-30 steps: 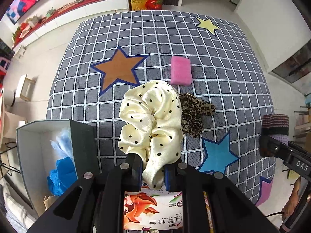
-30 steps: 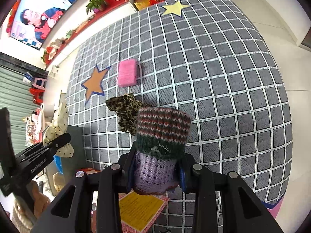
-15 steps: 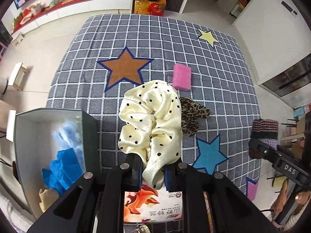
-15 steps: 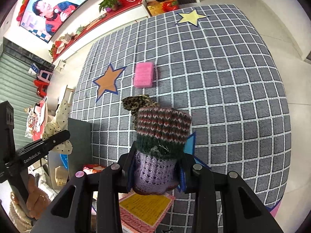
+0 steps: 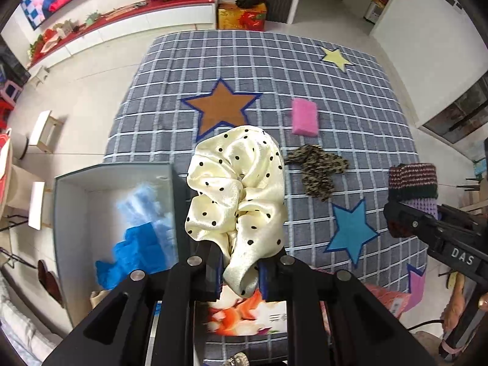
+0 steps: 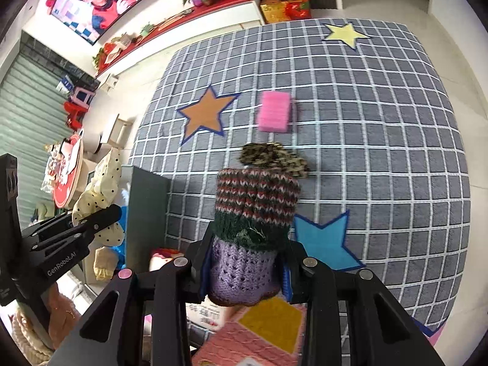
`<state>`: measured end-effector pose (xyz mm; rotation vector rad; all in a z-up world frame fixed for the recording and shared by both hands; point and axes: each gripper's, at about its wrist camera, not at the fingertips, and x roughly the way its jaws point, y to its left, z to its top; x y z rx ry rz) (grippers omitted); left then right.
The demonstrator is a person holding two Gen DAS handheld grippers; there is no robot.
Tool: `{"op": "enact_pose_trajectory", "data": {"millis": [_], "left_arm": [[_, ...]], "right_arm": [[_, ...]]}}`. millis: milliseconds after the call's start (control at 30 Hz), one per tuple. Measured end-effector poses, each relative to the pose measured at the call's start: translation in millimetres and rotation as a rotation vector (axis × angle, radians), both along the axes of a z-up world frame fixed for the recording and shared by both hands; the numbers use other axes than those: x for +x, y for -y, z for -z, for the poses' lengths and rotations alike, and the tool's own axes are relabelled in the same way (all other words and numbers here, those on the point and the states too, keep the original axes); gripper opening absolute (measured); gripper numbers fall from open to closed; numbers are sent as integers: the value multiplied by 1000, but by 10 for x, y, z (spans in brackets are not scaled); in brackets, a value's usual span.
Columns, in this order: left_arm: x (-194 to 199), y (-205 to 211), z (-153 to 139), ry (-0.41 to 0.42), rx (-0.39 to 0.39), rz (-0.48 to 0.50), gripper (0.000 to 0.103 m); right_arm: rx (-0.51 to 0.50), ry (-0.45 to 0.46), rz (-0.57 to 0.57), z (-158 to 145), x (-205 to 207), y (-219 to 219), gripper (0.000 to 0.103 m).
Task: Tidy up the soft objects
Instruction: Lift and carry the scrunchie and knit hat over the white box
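Note:
My left gripper (image 5: 241, 271) is shut on a cream satin scrunchie with black dots (image 5: 236, 189), held in the air beside the open grey box (image 5: 70, 180). My right gripper (image 6: 245, 274) is shut on a knitted piece with striped, green and purple bands (image 6: 253, 222), also lifted off the rug. On the checked rug lie a pink sponge (image 5: 303, 116) and a leopard-print scrunchie (image 5: 317, 167). The right gripper and its knitted piece (image 5: 411, 183) show at the right edge of the left wrist view. In the right wrist view the left gripper (image 6: 91, 222) with the scrunchie sits at the left.
The box holds blue and light blue soft items (image 5: 137, 244). A grey checked rug (image 6: 366, 122) with coloured stars covers the floor. A printed booklet (image 5: 247, 314) lies below the left gripper. A low red-and-white shelf (image 5: 122, 18) and small stools (image 5: 42, 134) stand beyond the rug.
Both grippers have risen and drifted with their loads, so the rug looks farther away. The box now shows more fully under the left gripper. Neither grip has changed.

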<state>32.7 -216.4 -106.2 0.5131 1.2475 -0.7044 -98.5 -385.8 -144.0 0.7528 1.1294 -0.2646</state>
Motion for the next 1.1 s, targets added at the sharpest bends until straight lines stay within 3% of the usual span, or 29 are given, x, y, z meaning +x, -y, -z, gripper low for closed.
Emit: {"op": "enact_pose_trajectory", "data": {"millis": [1100], "left_arm": [[420, -1614, -2, 15, -13, -235, 21]], "right_arm": [[-96, -16, -341, -273, 886, -1693, 36]]}}
